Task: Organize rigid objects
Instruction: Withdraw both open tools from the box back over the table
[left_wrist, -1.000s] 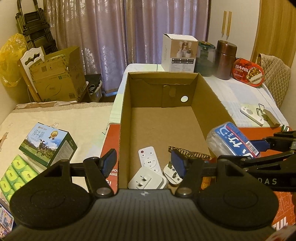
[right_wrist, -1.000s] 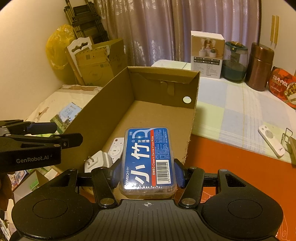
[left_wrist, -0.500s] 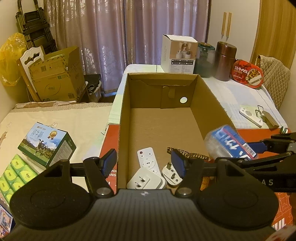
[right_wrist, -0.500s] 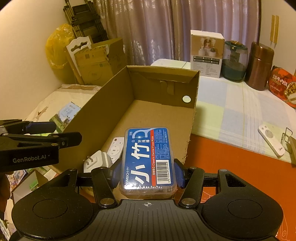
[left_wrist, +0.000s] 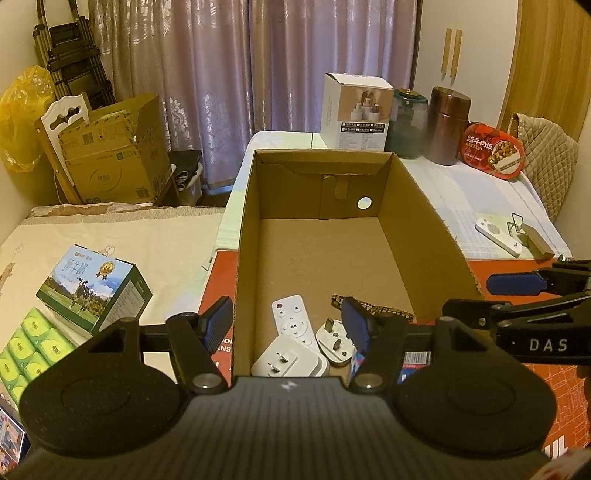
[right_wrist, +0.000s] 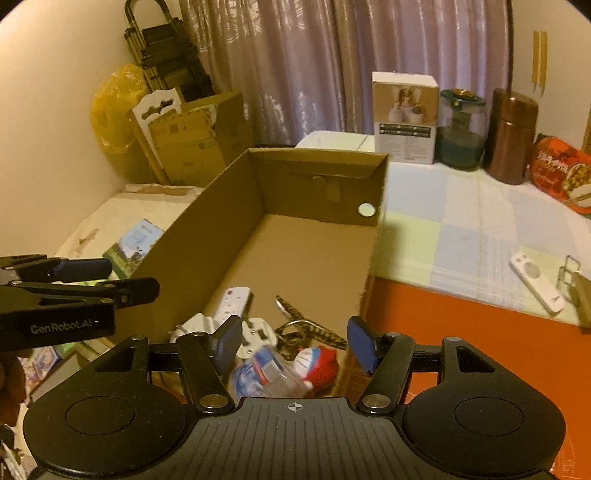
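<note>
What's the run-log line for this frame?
right gripper: open, above box | floss case: in box, near end | left gripper: open, empty | remote: outside box

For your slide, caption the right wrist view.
Open right gripper above the floss-pick box lying inside the cardboard box.

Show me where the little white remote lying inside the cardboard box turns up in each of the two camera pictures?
Left wrist view: the white remote lies low at centre, on the box floor between the left gripper's fingers.
Right wrist view: the same remote sits lower left of centre, above the right gripper's left finger.
Shared landmark: the round hole in the cardboard box's far wall.
</note>
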